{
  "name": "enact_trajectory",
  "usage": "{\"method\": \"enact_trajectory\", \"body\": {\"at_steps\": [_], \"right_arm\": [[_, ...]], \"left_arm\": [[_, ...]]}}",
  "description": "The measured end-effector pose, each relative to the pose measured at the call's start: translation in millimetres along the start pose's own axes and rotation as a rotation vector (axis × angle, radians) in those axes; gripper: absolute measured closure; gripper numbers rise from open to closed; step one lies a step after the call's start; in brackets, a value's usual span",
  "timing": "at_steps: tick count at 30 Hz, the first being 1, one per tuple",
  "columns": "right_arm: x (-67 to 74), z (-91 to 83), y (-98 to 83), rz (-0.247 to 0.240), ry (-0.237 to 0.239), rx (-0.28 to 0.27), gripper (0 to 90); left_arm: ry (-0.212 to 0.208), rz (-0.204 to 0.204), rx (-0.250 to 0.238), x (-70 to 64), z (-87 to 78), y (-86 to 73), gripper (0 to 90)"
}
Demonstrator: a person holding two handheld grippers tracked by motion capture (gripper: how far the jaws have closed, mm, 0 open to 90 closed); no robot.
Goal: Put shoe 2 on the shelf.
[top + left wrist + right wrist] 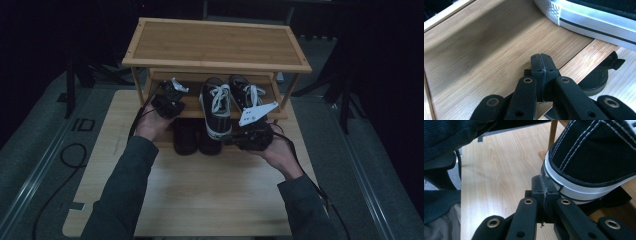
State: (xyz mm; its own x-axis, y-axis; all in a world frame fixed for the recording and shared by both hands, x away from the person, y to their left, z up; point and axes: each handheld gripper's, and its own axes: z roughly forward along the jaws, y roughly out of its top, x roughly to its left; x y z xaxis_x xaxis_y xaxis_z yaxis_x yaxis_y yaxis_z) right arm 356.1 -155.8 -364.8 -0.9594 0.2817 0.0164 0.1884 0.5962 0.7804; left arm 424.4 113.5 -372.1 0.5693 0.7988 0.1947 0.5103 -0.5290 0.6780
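At the front edge of the rack's (216, 64) lower shelf, the shoe (216, 107) sticks out toward the right gripper (543, 188), whose fingers are together, touching its heel.

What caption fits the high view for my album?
Two shut grippers, left gripper and right gripper, beside black sneakers on a bamboo shoe rack.

Black sneaker (216, 107), white laces, white sole; light wooden rack (215, 42); black claws.
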Motion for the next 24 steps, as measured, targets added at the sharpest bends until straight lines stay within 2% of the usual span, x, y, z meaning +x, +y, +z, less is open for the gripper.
{"method": "enact_trajectory", "body": {"at_steps": [8, 10, 11, 12, 24], "right_arm": [[-1.9, 3.8, 0.5, 0.002, 0.011, -0.006, 90.0], [-3.3, 5.1, 0.4, 0.003, -0.019, 0.002, 90.0], [-5.1, 6.1, 0.0, 0.014, -0.045, 0.007, 90.0], [-8.2, 6.9, -0.7, 0.028, -0.052, 0.001, 90.0], [-14.7, 10.7, 0.3, 0.042, -0.029, -0.019, 90.0]], "left_arm": [[-0.001, 0.001, 0.005, -0.4, 0.0, 0.6, 90.0], [0.001, 0.007, 0.007, -0.3, -0.2, 0.6, 90.0], [0.002, 0.008, 0.008, -0.5, -0.2, 0.6, 90.0], [0.004, 0.015, 0.014, 0.0, -0.6, 0.7, 90.0], [0.007, 0.017, 0.016, -0.4, -0.5, 1.1, 90.0]]}}
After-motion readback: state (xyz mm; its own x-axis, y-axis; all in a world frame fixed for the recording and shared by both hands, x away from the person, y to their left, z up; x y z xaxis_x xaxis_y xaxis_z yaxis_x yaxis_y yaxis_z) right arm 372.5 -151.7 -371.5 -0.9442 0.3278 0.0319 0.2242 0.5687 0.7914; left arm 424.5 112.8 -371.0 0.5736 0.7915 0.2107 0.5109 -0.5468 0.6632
